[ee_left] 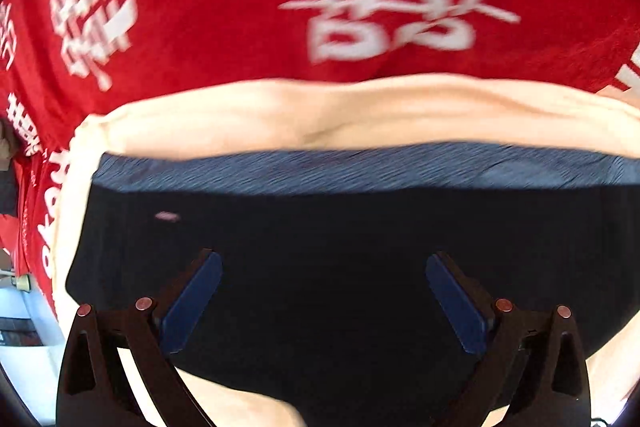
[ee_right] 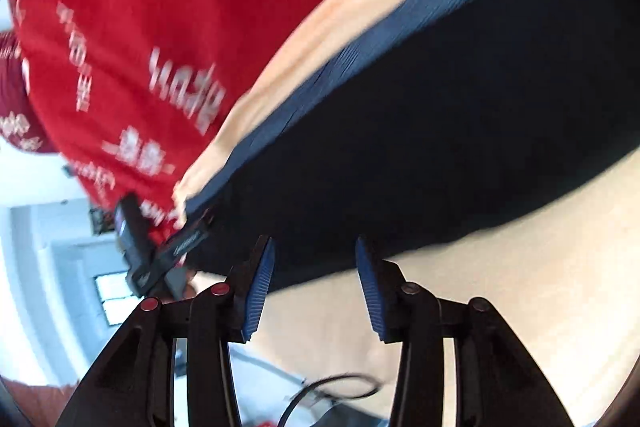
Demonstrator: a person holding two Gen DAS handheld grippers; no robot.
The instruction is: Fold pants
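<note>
Folded dark navy pants (ee_left: pixel 320 227) with a ribbed blue waistband (ee_left: pixel 360 167) lie on a cream cloth (ee_left: pixel 304 115). My left gripper (ee_left: pixel 324 267) hovers over the pants, jaws wide apart and empty. In the right wrist view the pants (ee_right: pixel 440 127) run diagonally, waistband (ee_right: pixel 360 67) toward the upper left. My right gripper (ee_right: pixel 316 255) is open and empty at the pants' near edge. My left gripper's body (ee_right: pixel 152 251) shows at the pants' left corner.
A red cloth with white characters (ee_left: pixel 200 7) covers the surface beyond the cream cloth; it also shows in the right wrist view (ee_right: pixel 120 47). A black cable (ee_right: pixel 332 391) lies below the cream cloth's edge. A white room with a window (ee_right: pixel 108 295) lies to the left.
</note>
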